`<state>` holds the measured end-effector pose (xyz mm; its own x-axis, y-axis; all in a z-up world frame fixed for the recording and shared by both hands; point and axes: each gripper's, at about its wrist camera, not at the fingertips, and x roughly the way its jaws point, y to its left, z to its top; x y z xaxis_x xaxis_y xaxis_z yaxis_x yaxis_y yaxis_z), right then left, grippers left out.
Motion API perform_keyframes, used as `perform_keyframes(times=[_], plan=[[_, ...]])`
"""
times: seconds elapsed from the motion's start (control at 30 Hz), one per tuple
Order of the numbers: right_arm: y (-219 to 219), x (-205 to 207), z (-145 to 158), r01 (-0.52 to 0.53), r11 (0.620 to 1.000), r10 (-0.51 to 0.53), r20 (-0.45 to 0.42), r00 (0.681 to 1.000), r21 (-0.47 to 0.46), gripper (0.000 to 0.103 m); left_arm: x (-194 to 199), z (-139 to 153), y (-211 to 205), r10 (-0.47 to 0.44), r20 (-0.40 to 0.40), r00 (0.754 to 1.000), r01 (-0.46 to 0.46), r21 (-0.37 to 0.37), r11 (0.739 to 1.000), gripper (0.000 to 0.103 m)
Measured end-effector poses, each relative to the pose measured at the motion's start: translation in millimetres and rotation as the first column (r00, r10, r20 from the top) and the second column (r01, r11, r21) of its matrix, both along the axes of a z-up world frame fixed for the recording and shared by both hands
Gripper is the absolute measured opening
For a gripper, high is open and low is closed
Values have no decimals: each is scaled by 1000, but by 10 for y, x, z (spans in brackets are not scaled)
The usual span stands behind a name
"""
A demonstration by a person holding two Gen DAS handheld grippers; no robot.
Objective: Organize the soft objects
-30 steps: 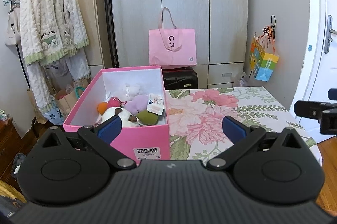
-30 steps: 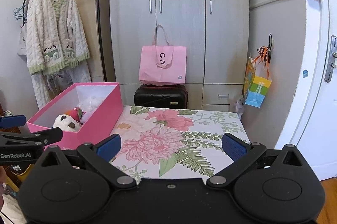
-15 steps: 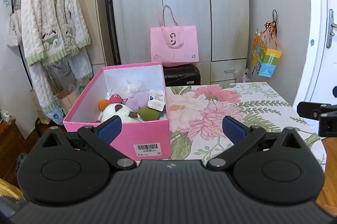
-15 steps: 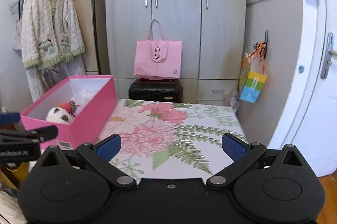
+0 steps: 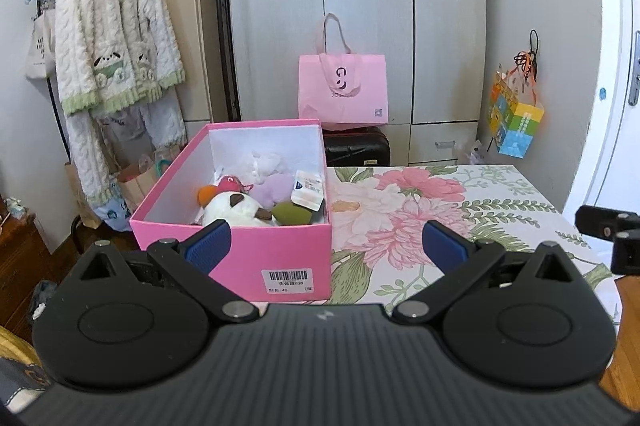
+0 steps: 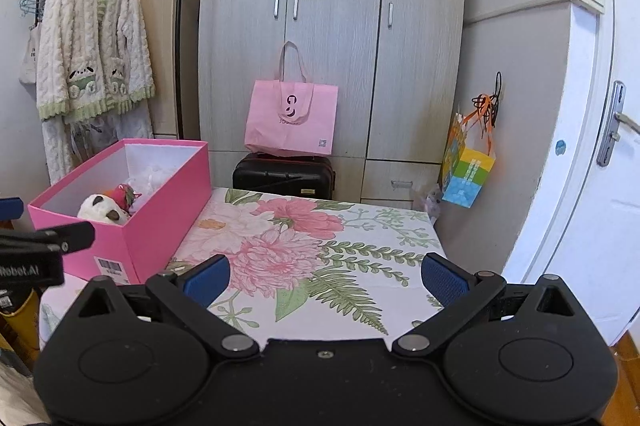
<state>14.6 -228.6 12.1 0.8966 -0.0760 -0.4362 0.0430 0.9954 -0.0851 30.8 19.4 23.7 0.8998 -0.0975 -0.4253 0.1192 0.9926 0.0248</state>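
At far left, a cream cardigan [image 5: 114, 37] w/ green trim is hanging on a rack. Next over, the pink box [image 5: 256, 258] is sitting on the left part of the floral table [image 5: 460, 201], lid off, holding the soft toys: a white plush [image 5: 236, 207] w/ brown patches lying nearest the front wall, a red-and-orange one [image 5: 224, 185] behind it, a lilac one [image 5: 272, 187] and a green one [image 5: 292, 214] toward the right wall (a paper tag is resting on top there). The left gripper [image 5: 326, 246] is hovering just short of the box, jaws standing wide apart, nothing btwn them. Behind, a pink tote bag [image 5: 344, 89] is sitting on a black suitcase [image 5: 358, 145]. Farther right, the right gripper [image 6: 325, 278] is hanging over the table's near edge, also spread wide and holding nothing. A colourful gift bag [image 6: 468, 169] is dangling by the door.
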Motion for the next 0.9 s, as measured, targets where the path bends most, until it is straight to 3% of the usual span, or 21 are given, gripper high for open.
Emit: perform_keyframes(times=[0.9], plan=[[-19,62,-89,31,999,-31,7,999,23,103,-20,-35,53,18,28,999,-18,15,1000,103]])
